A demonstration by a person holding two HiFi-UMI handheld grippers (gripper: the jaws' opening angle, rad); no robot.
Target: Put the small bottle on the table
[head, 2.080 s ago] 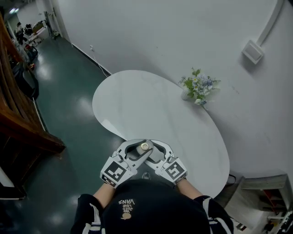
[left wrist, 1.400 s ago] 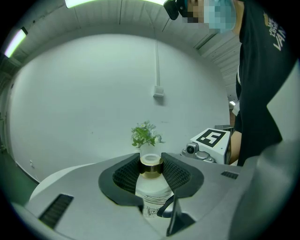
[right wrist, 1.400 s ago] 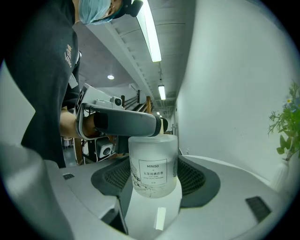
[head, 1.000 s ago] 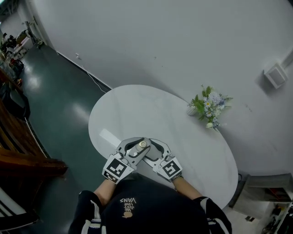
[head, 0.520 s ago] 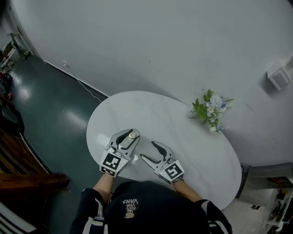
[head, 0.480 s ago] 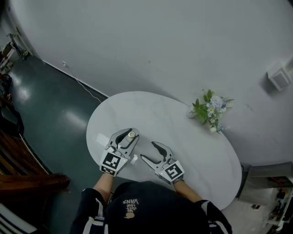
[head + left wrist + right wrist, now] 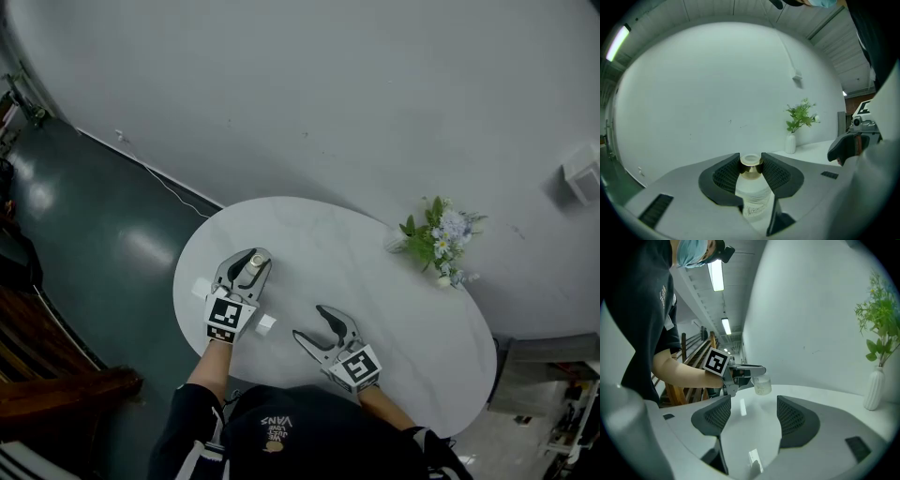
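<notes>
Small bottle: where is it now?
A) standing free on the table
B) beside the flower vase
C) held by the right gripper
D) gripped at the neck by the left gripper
D: in the left gripper view, the left gripper has its jaws closed on the neck of the small bottle, while the right gripper has its jaws apart with nothing between them.

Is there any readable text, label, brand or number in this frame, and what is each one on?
"VANS": white print, upside down in the head view, on the person's dark cap; the smaller print beneath it is too small to read.
Label on the small bottle: too blurred to read.
Square markers on the left gripper and right gripper: patterns only, no words.
</notes>
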